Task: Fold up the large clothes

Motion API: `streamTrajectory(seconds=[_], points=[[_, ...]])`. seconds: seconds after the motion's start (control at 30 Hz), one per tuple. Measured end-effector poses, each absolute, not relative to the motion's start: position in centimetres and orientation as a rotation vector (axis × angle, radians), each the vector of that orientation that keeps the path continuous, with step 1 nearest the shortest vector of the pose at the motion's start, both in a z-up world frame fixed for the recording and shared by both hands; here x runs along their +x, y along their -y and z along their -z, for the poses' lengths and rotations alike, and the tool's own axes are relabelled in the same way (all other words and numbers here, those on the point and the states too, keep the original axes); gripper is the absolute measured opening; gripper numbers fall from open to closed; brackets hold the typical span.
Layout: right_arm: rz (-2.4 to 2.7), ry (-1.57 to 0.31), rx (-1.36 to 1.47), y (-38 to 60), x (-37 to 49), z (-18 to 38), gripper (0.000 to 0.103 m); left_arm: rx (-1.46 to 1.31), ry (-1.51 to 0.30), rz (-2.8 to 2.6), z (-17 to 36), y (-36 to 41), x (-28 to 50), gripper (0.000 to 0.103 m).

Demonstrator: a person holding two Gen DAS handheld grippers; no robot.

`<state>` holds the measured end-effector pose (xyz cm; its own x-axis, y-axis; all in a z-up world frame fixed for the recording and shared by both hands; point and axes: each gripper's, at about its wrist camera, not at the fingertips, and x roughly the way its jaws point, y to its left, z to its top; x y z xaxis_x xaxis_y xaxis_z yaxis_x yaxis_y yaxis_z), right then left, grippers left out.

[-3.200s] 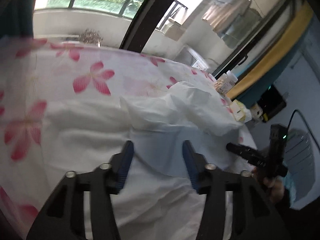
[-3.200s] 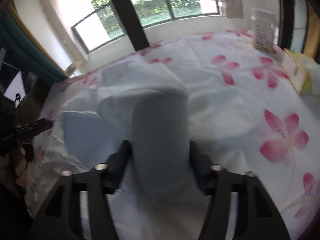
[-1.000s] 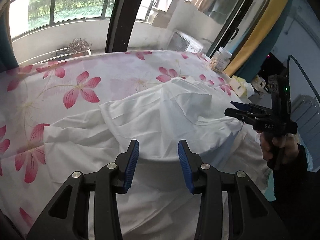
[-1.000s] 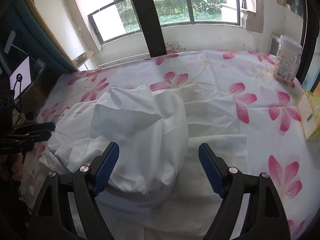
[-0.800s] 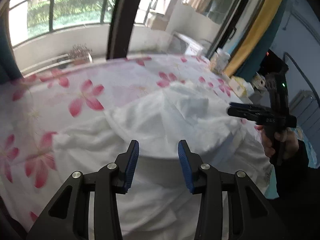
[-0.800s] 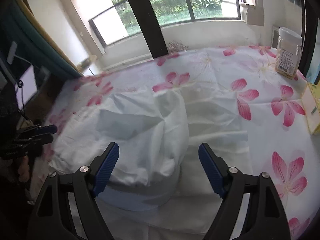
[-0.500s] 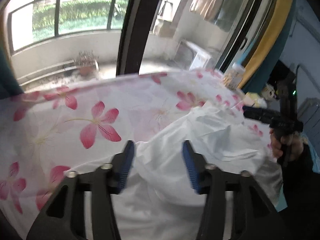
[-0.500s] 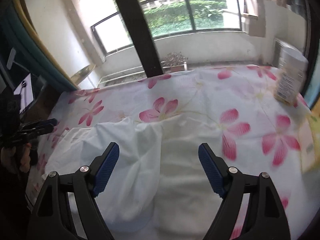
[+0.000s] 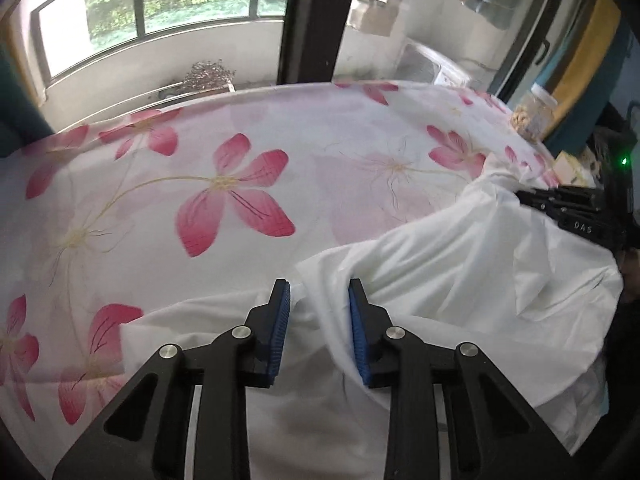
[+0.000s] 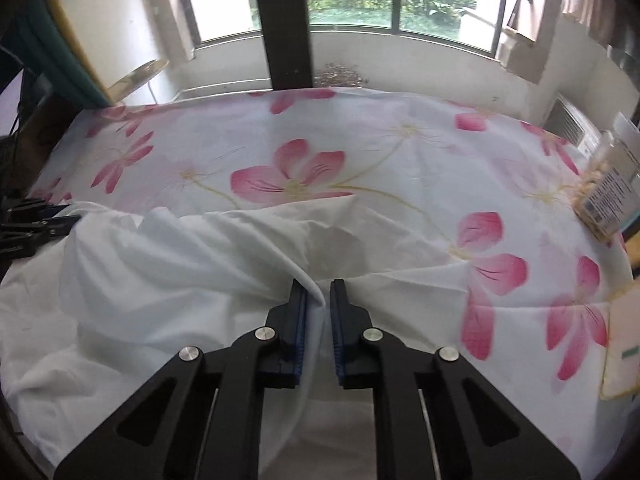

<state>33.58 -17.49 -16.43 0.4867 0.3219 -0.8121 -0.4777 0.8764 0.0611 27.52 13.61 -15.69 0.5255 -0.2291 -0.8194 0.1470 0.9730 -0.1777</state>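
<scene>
We're mid-fold on the white garment point(image 10: 168, 280), which lies bunched on the flower-print cloth point(image 10: 304, 176) covering the table, nearer our edge, w/ bare flowered cloth beyond it toward the window. Right gripper point(image 10: 318, 292): jaws closing, nearly shut, w/ a ridge of the white fabric between the blue pads; from the right wrist view it looks pinched, so we read it as a grasp on the garment's edge. Left gripper point(image 9: 318, 292): jaws closing too, but wider apart; a fold of the same fabric sits between them and looks to touch the right-hand pad, while the other pad shows a gap, so no firm hold there yet as far as we can tell. In the left wrist view the right gripper shows at the far right, fabric drawn up to its tips. A jar point(image 10: 608, 196) stands at the table's right edge, well apart from the garment. Step in hand, in our judgement: taking hold of two points along one edge before carrying it over. Next move prob. needs the left jaws fully clenched on cloth, then both hands lifting together and keeping the edge taut btwn them, so the layer goes over flat rather than dragging the heap.
</scene>
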Motion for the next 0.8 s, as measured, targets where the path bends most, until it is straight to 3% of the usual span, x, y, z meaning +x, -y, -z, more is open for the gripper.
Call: streamTrajectory(seconds=[0.2, 0.33, 0.37, 0.5, 0.8], points=[[-0.440, -0.921, -0.196, 18.2, 32.5, 15.0, 0.015, -0.140, -0.864, 0.160, 12.1, -15.3, 25.7, 0.032], [-0.439, -0.892, -0.153, 19.1, 31.1, 13.4, 0.056, -0.169, -0.787, 0.155, 9.3, -15.7, 23.7, 0.043], [-0.441, -0.883, -0.142, 19.4, 30.7, 13.0, 0.062, -0.175, -0.773, 0.156, 8.8, -15.7, 23.2, 0.044], [-0.430, -0.849, -0.118, 20.3, 28.7, 11.3, 0.064, -0.172, -0.737, 0.160, 7.5, -15.1, 21.1, 0.052], [-0.401, -0.802, -0.092, 22.3, 24.3, 9.2, 0.065, -0.185, -0.712, 0.188, 6.9, -13.5, 16.2, 0.054]])
